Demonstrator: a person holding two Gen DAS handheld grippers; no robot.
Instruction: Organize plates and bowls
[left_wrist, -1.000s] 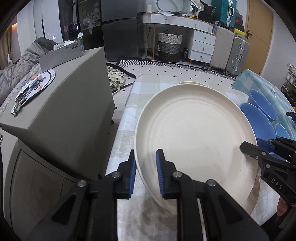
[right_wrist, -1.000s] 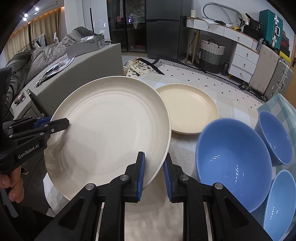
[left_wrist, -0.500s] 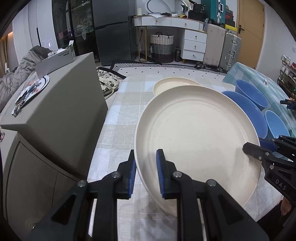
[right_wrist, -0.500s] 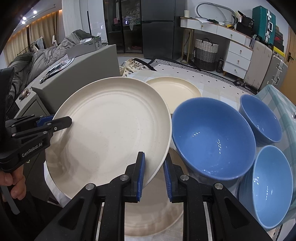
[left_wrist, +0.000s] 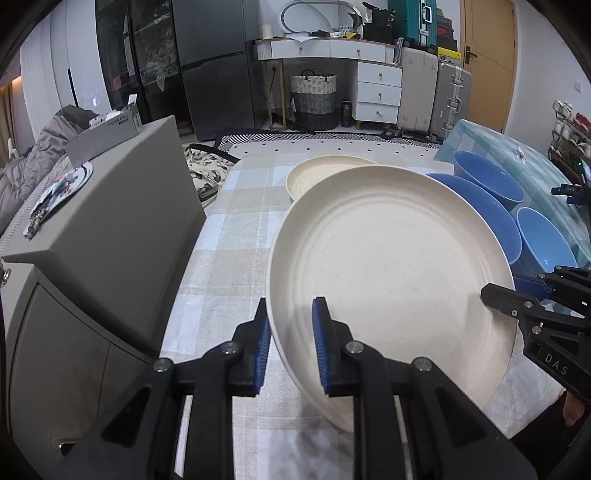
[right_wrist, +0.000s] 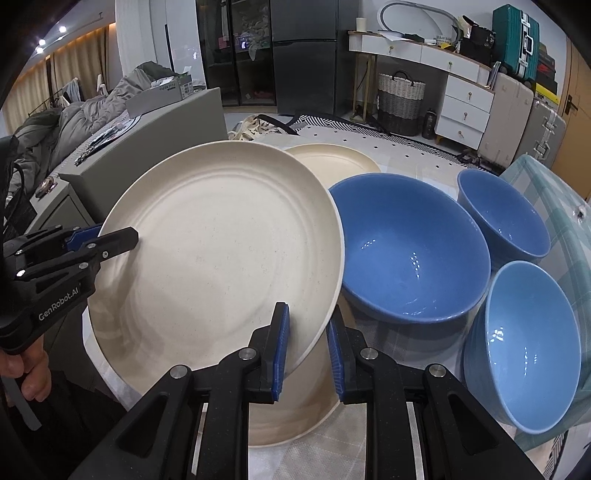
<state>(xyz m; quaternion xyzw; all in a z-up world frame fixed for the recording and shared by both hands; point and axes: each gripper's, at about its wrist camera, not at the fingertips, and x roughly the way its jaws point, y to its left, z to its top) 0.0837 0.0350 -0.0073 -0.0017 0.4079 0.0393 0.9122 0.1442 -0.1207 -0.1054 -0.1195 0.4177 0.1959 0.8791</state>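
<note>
**Both grippers carry one plate by its rim**

The left gripper (left_wrist: 288, 345) and right gripper (right_wrist: 308, 349) each pinch opposite rim edges of the large cream round plate (right_wrist: 221, 251), held tilted above the checked tablecloth (left_wrist: 236, 236), beside the large blue bowl (right_wrist: 410, 247). It looks stiff, smooth, probably slippery and breakable; the rim is the best hold.

A bare strip of checked counter (left_wrist: 236, 236) runs left of the raised cream plate (left_wrist: 388, 280), walled on its left by the grey cabinet (left_wrist: 110, 229). On the right, three blue bowls (right_wrist: 410, 251) crowd just beside the plate. Far ahead a smaller cream plate (right_wrist: 340, 162) lies on the counter; another plate (right_wrist: 299, 413) sits beneath the raised one.
</note>
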